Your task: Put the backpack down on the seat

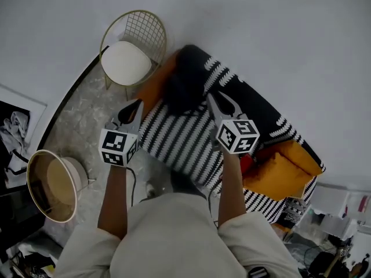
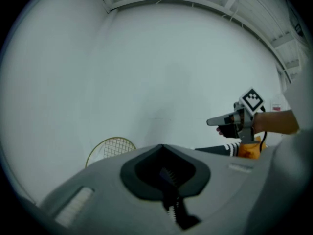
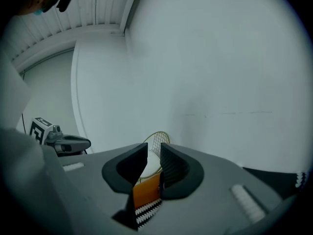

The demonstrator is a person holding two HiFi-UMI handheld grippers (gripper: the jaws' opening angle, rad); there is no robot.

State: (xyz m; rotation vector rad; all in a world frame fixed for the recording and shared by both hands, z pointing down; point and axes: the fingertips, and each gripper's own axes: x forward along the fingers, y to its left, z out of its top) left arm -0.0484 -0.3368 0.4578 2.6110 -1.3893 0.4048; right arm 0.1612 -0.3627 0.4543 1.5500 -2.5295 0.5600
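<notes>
The black backpack (image 1: 185,81) lies at the far end of the seat, a sofa under a black-and-white striped throw (image 1: 179,138). Both grippers hover over the sofa's near part, apart from the backpack and pointing toward the white wall. My left gripper (image 1: 134,110) is over the sofa's left edge; in the left gripper view its toothed jaws (image 2: 165,174) are shut with nothing between them. My right gripper (image 1: 223,104) hangs just right of the backpack. It stands open (image 3: 152,161), and only orange fabric and stripes show through the gap.
A gold wire chair with a white cushion (image 1: 130,57) stands left of the sofa against the wall. A round gold-rimmed side table (image 1: 52,184) is at the lower left. Orange cushions (image 1: 284,172) lie on the sofa's right end, with clutter on the floor beyond.
</notes>
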